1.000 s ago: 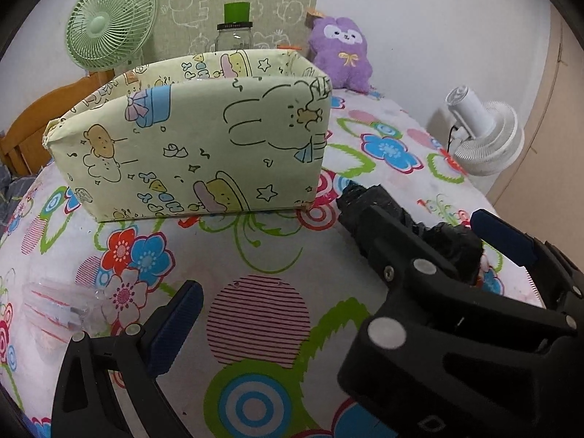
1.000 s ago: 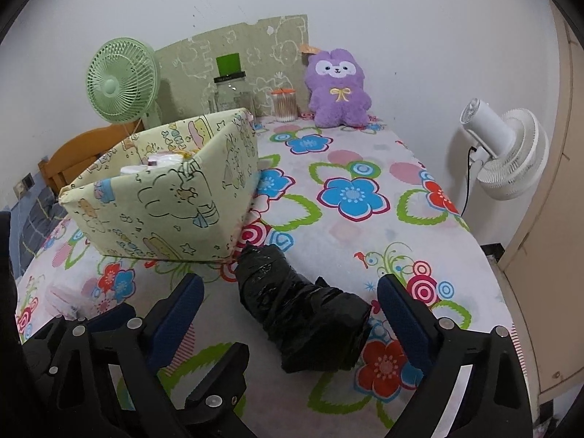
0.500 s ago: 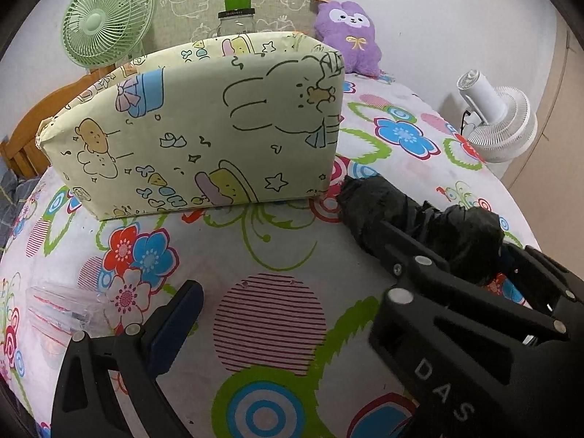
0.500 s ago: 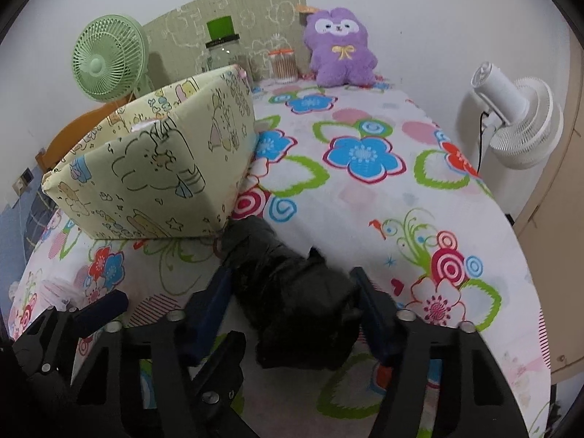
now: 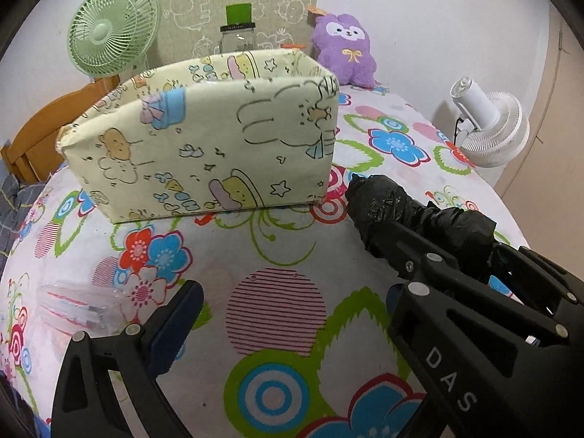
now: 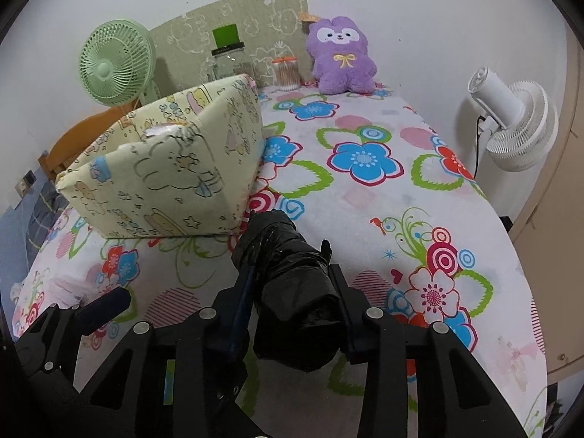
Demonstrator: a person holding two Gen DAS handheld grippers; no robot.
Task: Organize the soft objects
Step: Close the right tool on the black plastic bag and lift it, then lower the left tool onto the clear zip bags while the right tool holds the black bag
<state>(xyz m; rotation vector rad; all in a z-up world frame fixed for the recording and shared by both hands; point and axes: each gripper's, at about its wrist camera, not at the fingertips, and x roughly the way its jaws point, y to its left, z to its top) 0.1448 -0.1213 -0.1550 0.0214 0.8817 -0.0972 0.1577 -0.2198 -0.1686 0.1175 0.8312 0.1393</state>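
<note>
A crumpled black plastic bundle point(image 6: 288, 284) lies on the flowered bed sheet just right of the pale yellow cartoon-print fabric bin point(image 6: 164, 182). My right gripper point(image 6: 292, 292) is shut on the bundle, its blue-padded fingers pressed on both sides. In the left wrist view the bundle point(image 5: 394, 211) and the right gripper's black frame fill the right side. My left gripper point(image 5: 277, 314) is open and empty, low over the sheet in front of the bin point(image 5: 204, 146); only its left finger point(image 5: 175, 321) shows.
A purple plush toy point(image 6: 341, 56) sits against the far wall beside a jar point(image 6: 286, 71) and a glass bottle point(image 6: 228, 62). A green fan point(image 6: 115, 67) stands back left, a white fan point(image 6: 514, 124) off the right edge. A clear packet point(image 5: 73, 310) lies at left.
My right gripper closed from wide open onto the black bundle. The left gripper stayed open and shifted only a little.
</note>
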